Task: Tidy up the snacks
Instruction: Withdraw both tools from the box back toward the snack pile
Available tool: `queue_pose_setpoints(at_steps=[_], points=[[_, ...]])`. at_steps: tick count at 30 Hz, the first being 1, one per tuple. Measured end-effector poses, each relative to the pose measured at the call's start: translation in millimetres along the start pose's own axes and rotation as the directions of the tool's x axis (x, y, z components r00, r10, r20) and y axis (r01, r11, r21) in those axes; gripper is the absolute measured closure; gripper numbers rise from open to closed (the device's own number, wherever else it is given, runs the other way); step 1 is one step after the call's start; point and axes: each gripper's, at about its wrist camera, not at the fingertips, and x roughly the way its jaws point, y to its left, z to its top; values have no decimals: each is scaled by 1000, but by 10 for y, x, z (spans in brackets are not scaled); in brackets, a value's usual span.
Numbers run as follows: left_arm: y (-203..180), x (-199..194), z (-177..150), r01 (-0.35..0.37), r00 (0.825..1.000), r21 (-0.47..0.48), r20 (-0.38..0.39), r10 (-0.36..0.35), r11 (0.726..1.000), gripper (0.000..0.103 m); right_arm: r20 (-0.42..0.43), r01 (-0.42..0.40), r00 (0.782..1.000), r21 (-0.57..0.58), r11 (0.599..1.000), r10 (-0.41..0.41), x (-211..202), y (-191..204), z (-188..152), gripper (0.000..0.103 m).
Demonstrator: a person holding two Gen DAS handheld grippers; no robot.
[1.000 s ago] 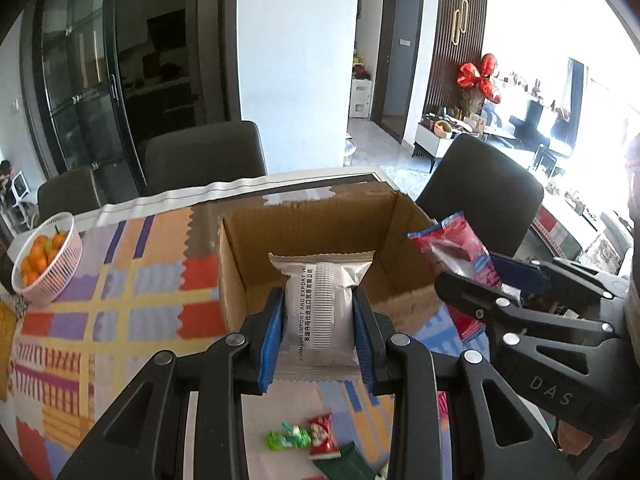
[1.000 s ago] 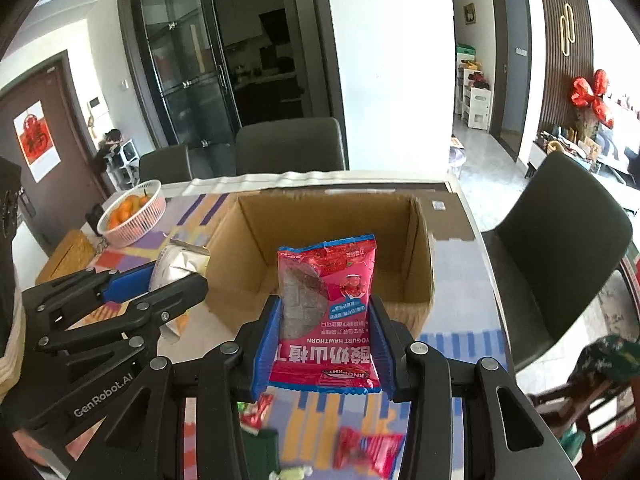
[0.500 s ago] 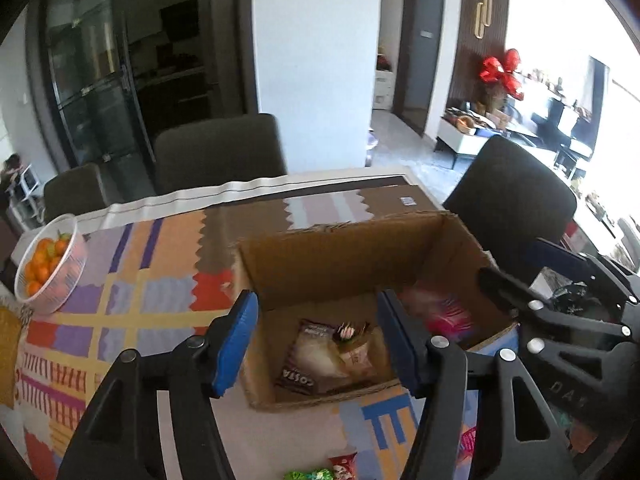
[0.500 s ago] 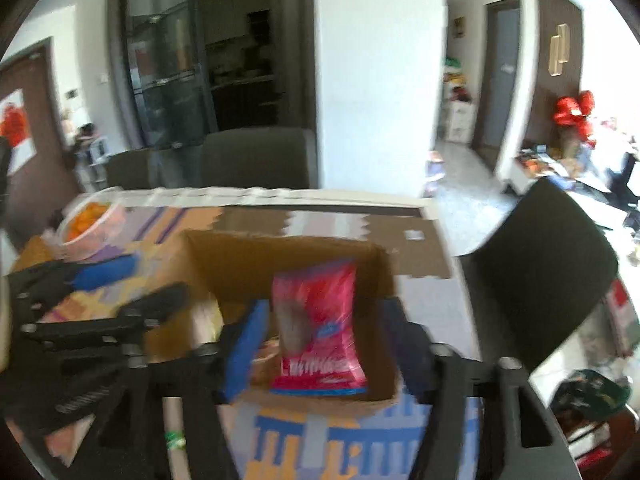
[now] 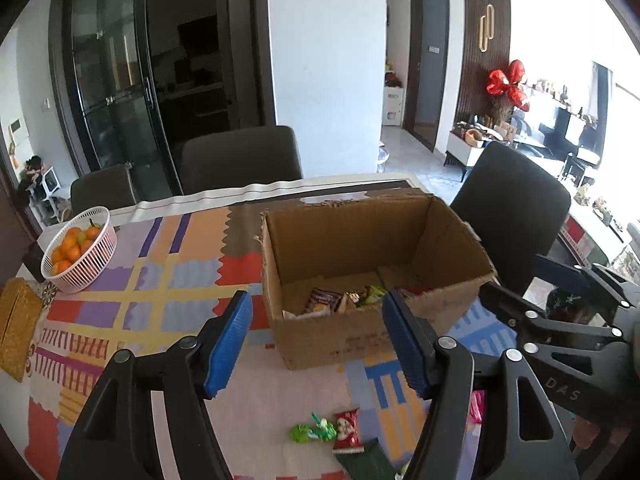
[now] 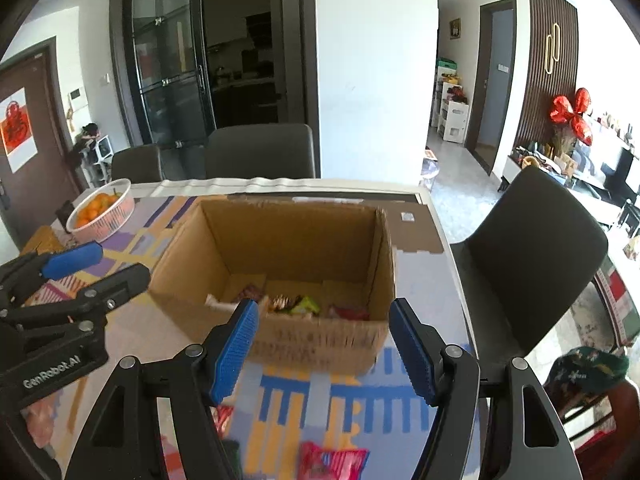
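The left gripper (image 5: 316, 340) is spread wide and holds nothing; the right gripper (image 6: 324, 348) is likewise spread and empty. Loose snack packets (image 5: 346, 430) lie on the patterned tablecloth (image 5: 160, 280) below them. Beyond stands the cardboard box (image 5: 372, 264), containing several snack packets (image 6: 304, 306).

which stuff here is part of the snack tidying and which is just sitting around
Part of the job:
- open brown cardboard box holding snack packets
- loose green candy wrapper and small red packet on the tablecloth
- pink-red snack bag at the near edge
- left gripper and right gripper, both open

Lying about:
- white slatted basket of oranges
- gold box
- dark chairs
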Motion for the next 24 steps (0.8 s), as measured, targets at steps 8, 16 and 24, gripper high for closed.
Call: queue_pose_setpoints(at_steps=[8, 16, 24], points=[[-92, -174, -343, -2, 1000, 3, -11, 2, 1000, 34, -17, 1, 1000, -10, 1000, -1, -174, 32, -348, 35], [-174, -154, -715, 12, 997, -18, -78, -13, 1000, 34, -38, 2, 999, -15, 1000, -3, -271, 42, -697, 35], [-274, 19, -1093, 23, 985, -32, -172, -28, 999, 34, -90, 10, 996, -3, 1000, -10, -200, 2, -1055, 35]])
